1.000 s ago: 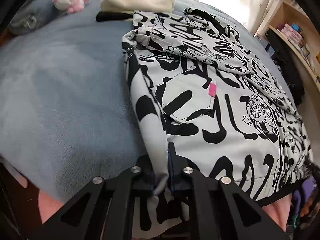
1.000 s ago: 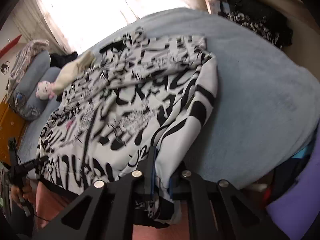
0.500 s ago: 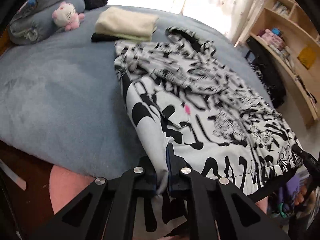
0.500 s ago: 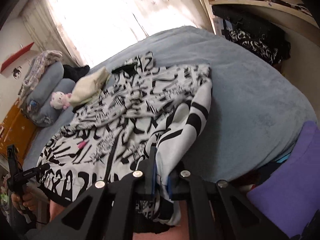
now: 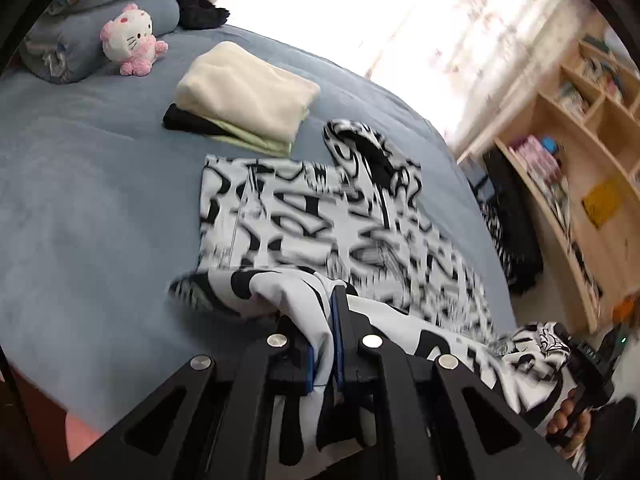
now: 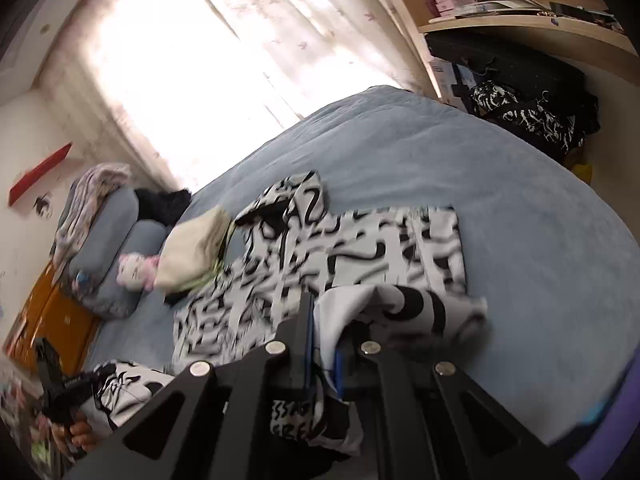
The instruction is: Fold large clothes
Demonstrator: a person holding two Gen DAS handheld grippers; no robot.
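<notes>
Your left gripper [image 5: 325, 332] is clamped on the near-left corner of the black-and-white hoodie [image 5: 320, 224]. Your right gripper [image 6: 322, 344] is clamped likewise on the near-right corner, with cloth pinched between its jaws. The hem hangs lifted between your two hands, off the blue bed [image 5: 88, 208].

The rest of the garment lies flat beyond both claws, its long axis running straight away from you, hood [image 5: 368, 148] at the far end. The shoulders lie directly ahead of each gripper; neither hand is nearer.

Judgement: the fold calls for carrying the hem forward along that axis, both hands level. The stack of folded clothes [image 5: 244, 92] sits just beyond the hoodie's far-left corner; overshoot there risks disturbing it.
</notes>
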